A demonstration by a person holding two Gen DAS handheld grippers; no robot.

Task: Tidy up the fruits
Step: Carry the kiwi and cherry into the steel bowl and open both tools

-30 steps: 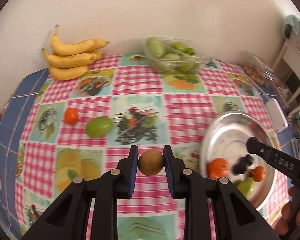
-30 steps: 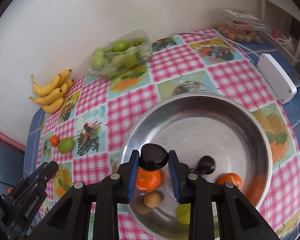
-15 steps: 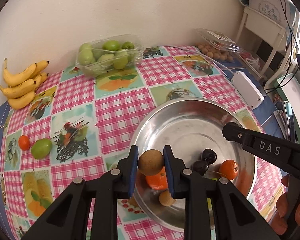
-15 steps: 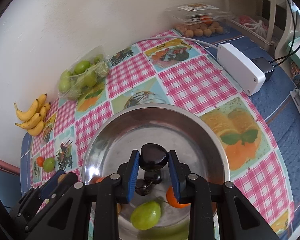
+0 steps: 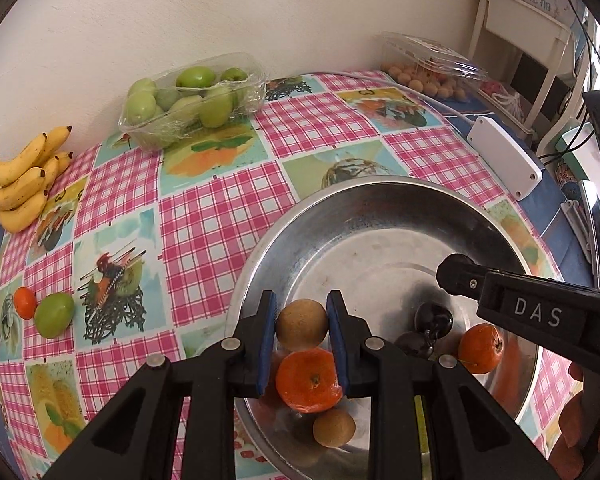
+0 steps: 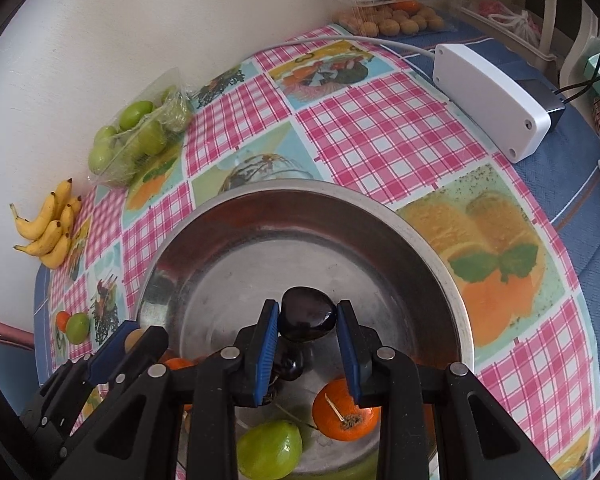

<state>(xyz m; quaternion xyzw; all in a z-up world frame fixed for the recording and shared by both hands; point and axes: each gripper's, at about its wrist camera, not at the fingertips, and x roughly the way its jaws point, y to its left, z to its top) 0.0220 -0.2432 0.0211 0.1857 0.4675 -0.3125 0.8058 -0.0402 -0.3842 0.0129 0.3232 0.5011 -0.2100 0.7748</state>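
Both over the steel bowl (image 5: 380,200): your left tool (image 5: 302,332) grips a brown fruit (image 5: 301,325), right tool (image 6: 308,338) a dark plum (image 6: 308,317); drop high and they'll bounce out.

Two grippers were out, the left gripper (image 5: 302,330) and the right gripper (image 6: 308,330), over one steel bowl (image 5: 340,204). I counted three tangerines, one of them (image 5: 25,302) on the cloth, two brown round fruits (image 5: 301,324), one bunch of bananas (image 5: 20,184), and two clear tubs (image 5: 192,98).
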